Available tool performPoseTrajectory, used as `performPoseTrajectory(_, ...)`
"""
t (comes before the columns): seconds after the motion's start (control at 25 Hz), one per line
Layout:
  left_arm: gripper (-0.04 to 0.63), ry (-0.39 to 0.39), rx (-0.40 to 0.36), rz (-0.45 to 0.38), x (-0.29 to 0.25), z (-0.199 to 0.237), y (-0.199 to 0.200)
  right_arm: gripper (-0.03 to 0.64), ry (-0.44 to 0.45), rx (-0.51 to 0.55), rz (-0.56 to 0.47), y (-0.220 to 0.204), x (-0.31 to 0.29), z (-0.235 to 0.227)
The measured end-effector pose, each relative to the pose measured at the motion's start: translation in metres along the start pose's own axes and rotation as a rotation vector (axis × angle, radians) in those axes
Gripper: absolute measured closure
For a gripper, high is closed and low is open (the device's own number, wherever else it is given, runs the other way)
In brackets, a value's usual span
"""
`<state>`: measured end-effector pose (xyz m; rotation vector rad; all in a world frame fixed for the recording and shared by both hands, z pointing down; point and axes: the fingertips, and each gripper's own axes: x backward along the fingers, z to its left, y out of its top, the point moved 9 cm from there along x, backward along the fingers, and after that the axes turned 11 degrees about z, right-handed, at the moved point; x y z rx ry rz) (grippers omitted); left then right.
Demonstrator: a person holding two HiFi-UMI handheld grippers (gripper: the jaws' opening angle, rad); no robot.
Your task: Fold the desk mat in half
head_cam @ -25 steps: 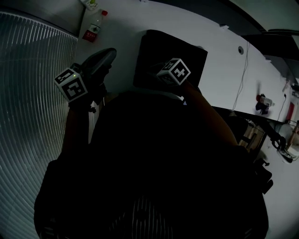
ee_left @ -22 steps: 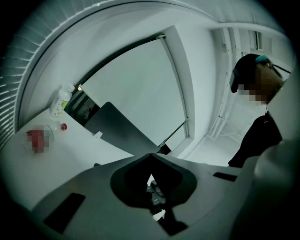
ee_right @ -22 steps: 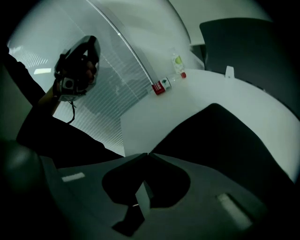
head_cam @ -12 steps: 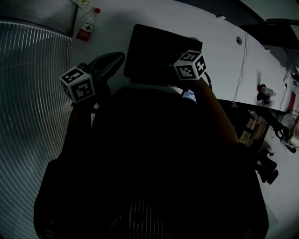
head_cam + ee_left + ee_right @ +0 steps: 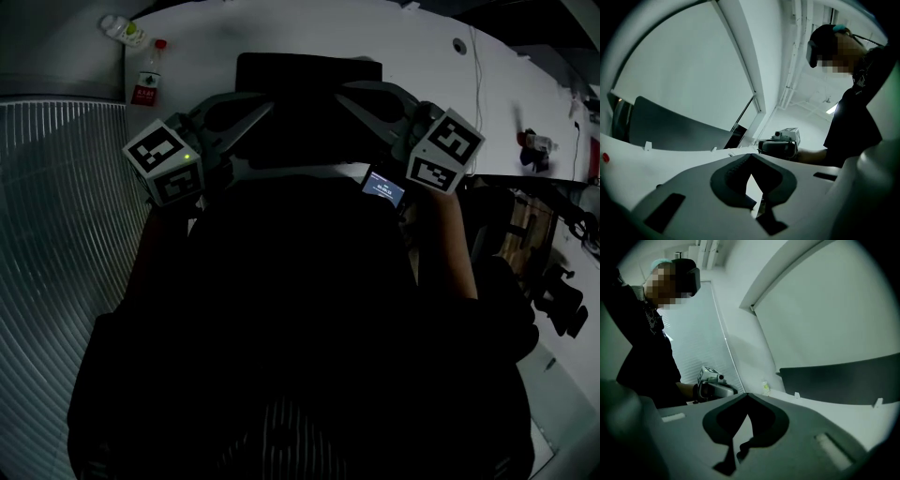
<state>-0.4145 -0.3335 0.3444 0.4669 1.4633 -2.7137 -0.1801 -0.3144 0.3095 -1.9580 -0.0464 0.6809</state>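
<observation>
The black desk mat lies on the white desk, straight in front of the person. Both grippers hang above its near part, pointing inward at each other. The left gripper comes in from the mat's left side and the right gripper from its right. In the left gripper view the left gripper has its tips together, nothing between them, and faces the right gripper. The right gripper has just been closing and is shut on nothing; it faces the left gripper.
A water bottle with a red label and a small pale object stand at the desk's far left. A cable runs down the desk's right part. A dark partition panel lines the desk's back edge. A ribbed surface lies left.
The right gripper has lifted off the mat and swung out to the right. The left gripper has moved in toward the mat. Both now point inward at each other.
</observation>
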Motion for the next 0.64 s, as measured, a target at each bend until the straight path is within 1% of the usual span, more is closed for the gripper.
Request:
performPoseTrajectory(0.16, 0.588, -0.016, -0.01, 0.018, -0.011, -0.006, 0.003, 0.614, 0.004, -0.012, -0.004, -0.006, 0.004, 0.003)
performPoseTrajectory(0.28, 0.588, -0.011, -0.012, 0.006, -0.013, -0.009, 0.0, 0.614, 0.019, -0.006, 0.002, -0.008, 0.001, 0.008)
performPoseTrajectory(0.4, 0.588, -0.005, -0.002, 0.013, -0.008, -0.01, -0.005, 0.614, 0.041, 0.0, 0.014, -0.009, -0.01, 0.012)
performPoseTrajectory(0.48, 0.588, -0.006, 0.0, 0.0, -0.005, -0.012, -0.006, 0.614, 0.06, 0.006, 0.02, -0.006, -0.016, 0.015)
performPoseTrajectory(0.64, 0.588, -0.04, -0.001, 0.014, 0.0, -0.019, -0.009, 0.614, 0.093, 0.008, 0.052, -0.005, -0.03, 0.023)
